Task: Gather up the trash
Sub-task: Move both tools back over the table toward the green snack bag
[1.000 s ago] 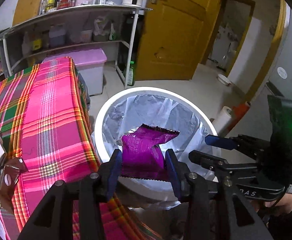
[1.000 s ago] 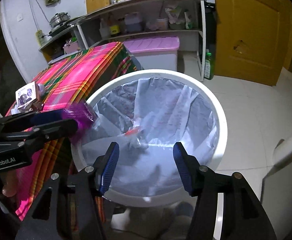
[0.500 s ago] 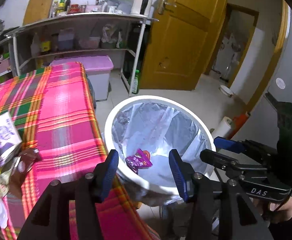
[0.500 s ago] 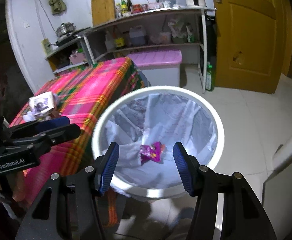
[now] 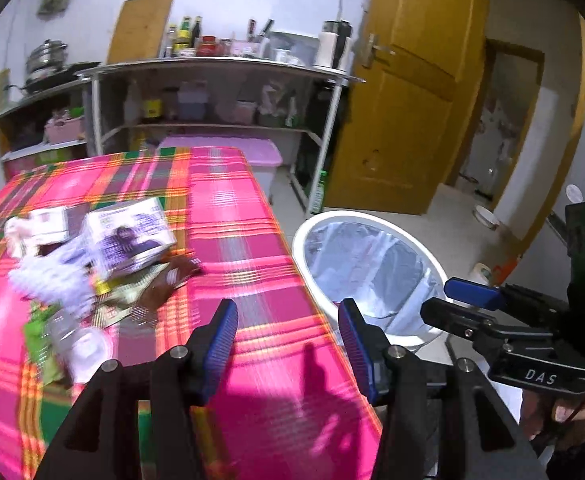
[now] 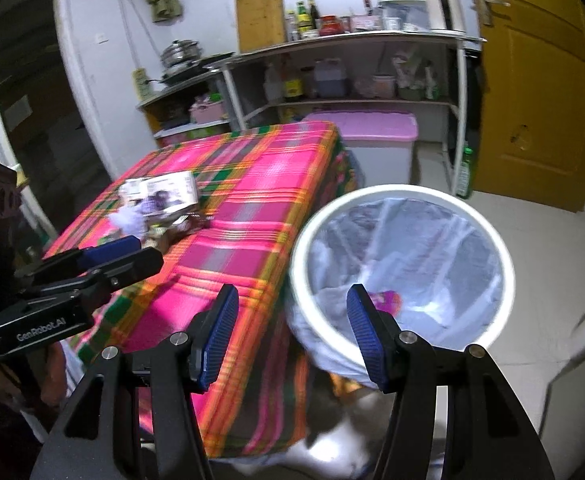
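While the left wrist view looks along the tabletop (image 5: 244, 240), the left claw (image 5: 288, 344) gapes empty; the trash pile (image 5: 92, 264) lies ahead and leftward, nearer this hand. From the right wrist view, the right claw (image 6: 292, 336) hangs open and empty beside the bin (image 6: 404, 196), where a purple wrapper (image 6: 388, 302) lies.

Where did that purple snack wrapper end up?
In the right wrist view, the purple wrapper lies at the bottom of the lined white bin, which stands on the floor beside the plaid table.
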